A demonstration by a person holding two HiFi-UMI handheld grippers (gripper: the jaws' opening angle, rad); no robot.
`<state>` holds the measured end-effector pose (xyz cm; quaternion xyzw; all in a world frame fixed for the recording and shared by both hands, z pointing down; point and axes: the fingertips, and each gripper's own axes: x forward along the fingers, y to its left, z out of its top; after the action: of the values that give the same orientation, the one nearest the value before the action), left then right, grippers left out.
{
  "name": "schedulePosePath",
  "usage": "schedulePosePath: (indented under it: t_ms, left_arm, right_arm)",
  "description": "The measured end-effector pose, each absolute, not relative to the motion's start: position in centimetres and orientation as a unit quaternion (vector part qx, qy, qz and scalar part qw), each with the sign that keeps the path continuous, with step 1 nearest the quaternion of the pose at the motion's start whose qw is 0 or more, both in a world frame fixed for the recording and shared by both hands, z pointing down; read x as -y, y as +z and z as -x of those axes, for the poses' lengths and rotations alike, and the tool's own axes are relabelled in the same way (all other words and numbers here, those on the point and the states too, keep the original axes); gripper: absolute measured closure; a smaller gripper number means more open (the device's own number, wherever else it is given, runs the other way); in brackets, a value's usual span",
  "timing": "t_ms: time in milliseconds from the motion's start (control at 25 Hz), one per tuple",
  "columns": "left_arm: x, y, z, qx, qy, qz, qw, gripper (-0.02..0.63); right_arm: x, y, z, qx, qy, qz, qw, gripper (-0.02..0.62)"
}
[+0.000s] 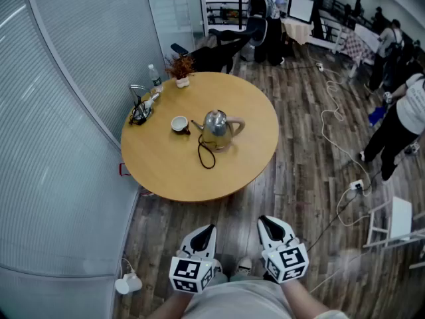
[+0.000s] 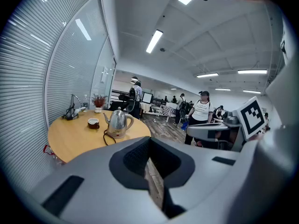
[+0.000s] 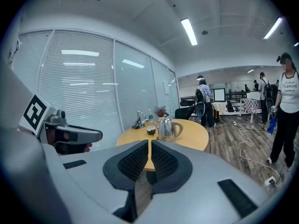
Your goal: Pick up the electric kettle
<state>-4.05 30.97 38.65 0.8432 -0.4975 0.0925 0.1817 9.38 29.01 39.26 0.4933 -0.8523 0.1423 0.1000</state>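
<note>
1. We hold the left claw (image 1: pixel 204 232) and the right claw (image 1: pixel 269 224) low in front of us. They are side by side over the wooden floor (image 1: pixel 299 185) and both tip slightly downward toward the round tabletop (image 1: pixel 166 171).
2. In the left gripper view the left claw is closed. Its dark ribbed pads meet along a thin line with nothing between them.
3. In the right gripper view the right claw is closed as well. Only a narrow slit shows between its pads, and it grips nothing.
4. Each claw carries its marker cube at the back, close to our body.
5. The electric kettle (image 1: pixel 217 127) stands upright near the middle of the tabletop, well apart from both claws and touched by neither. It is shiny metal with a tan handle. In the head view its spout points left and its handle points right.
6. A black cord (image 1: pixel 204 155) runs from the kettle's base and loops toward the near edge of the tabletop.
7. A small cup (image 1: pixel 179 123) sits just beside the spout, on the kettle's left in the head view.
8. A potted plant (image 1: pixel 181 68) with reddish leaves and a clear bottle (image 1: pixel 155 77) stand at the far edge. At the left edge, near the slatted blinds, lies a black tangle (image 1: pixel 139 113) that we cannot identify.
9. A white cable (image 1: pixel 332 128) snakes across the floor to the right of the tabletop, and several people stand farther back in the room.
</note>
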Motion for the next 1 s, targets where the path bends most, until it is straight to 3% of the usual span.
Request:
schedulePosePath:
  t_ms: [1000]
  left_arm:
    - [-30.4,38.6,7.8,0.468,0.082,-0.863,0.17,0.603]
  right_arm:
    - [-29.1,37.9,-5.7,0.835,0.144,-0.528,0.052,0.551]
